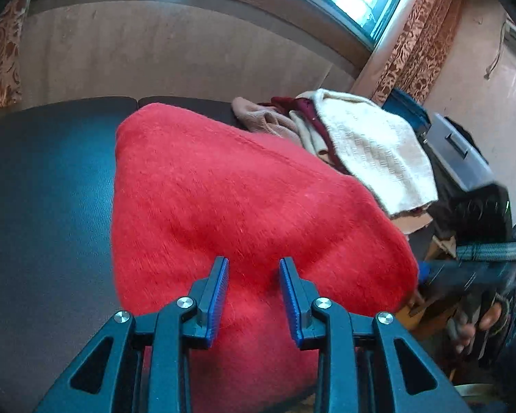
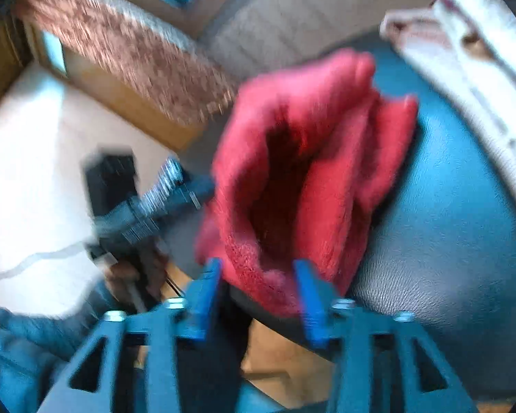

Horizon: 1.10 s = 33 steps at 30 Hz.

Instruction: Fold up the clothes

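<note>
A fuzzy red sweater [image 1: 244, 192] lies bunched on the dark table [image 1: 44, 179]. My left gripper [image 1: 254, 268] hovers open just over its near part, with blue pads on either side of a fold and no grip on it. The right wrist view is blurred. There the sweater's open end [image 2: 292, 172] faces me like a tube at the table's edge. My right gripper [image 2: 258, 270] is open, and the thick hem sits between its fingers. A hand [image 1: 492, 320] holds the right tool at the sweater's right corner.
A pile of clothes with a cream knit [image 1: 371, 151] on top sits at the table's far right, also the pale pile [image 2: 464, 51]. A grey box [image 1: 461, 151] stands beyond it. A padded wall and patterned curtain [image 1: 419, 34] lie behind. The left tool's body [image 2: 154, 199] is beside the sweater.
</note>
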Tool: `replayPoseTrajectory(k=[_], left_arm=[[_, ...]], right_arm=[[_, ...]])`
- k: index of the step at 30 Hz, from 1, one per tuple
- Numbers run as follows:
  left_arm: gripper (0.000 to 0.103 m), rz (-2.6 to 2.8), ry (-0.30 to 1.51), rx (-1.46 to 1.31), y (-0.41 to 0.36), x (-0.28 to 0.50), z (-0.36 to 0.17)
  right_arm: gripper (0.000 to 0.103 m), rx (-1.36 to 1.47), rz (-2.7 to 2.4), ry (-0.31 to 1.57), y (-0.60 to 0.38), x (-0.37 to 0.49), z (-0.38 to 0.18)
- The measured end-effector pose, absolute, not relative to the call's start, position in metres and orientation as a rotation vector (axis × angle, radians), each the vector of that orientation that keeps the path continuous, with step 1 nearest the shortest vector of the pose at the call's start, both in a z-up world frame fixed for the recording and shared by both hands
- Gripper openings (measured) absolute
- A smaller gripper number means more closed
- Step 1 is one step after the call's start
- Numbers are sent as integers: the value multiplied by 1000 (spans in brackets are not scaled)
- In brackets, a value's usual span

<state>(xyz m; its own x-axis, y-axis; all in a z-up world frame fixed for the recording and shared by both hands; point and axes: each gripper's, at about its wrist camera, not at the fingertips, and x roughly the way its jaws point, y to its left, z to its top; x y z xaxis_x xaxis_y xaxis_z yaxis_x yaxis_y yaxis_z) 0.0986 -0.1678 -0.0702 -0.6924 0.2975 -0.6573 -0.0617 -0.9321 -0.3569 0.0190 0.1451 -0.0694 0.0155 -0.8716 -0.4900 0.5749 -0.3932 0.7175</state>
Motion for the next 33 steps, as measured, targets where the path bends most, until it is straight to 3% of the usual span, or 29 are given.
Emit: replayPoseTrajectory(k=[3,12,13,14,15,16,20,24,25,29,33], left_arm=[[30,2679,-447,-1099,-165,103,-70],[30,2670,-408,-1032,-157,115,-68],[30,2669,-402,-1026,-156,116,-68],[30,2668,-393,-1027,-155,117,-68],[30,2667,-384,-1028,-154,117,-69],[30,2667,-376,-1027,-153,117,-69],[30,2673,-359,-1002,-153,119,-68],[32,2612,-368,-1098,-149,111,-84],[32,2612,-370,-1108,-148,111,-85],[32,2610,-381,-1147,-144,110,-91],[32,2606,-454,-1056,-144,108,-72]], right_arm=[[81,1056,-1665,-478,136,2,-48],[83,1214,-1689,-792,109,-48,-82],[79,1214,-1701,-799,103,-51,-85],[62,1218,-1725,-770,100,-52,-82],[35,1223,-1751,-733,96,-52,-79],[31,1229,-1768,-687,91,-51,-77],[28,1094,-1942,-345,75,-34,-35],[28,1122,-2117,19,65,-34,-54],[28,1166,-2111,41,65,-37,-72],[31,1101,-2069,-178,89,-45,-99],[35,1101,-2058,-167,88,-51,-94]])
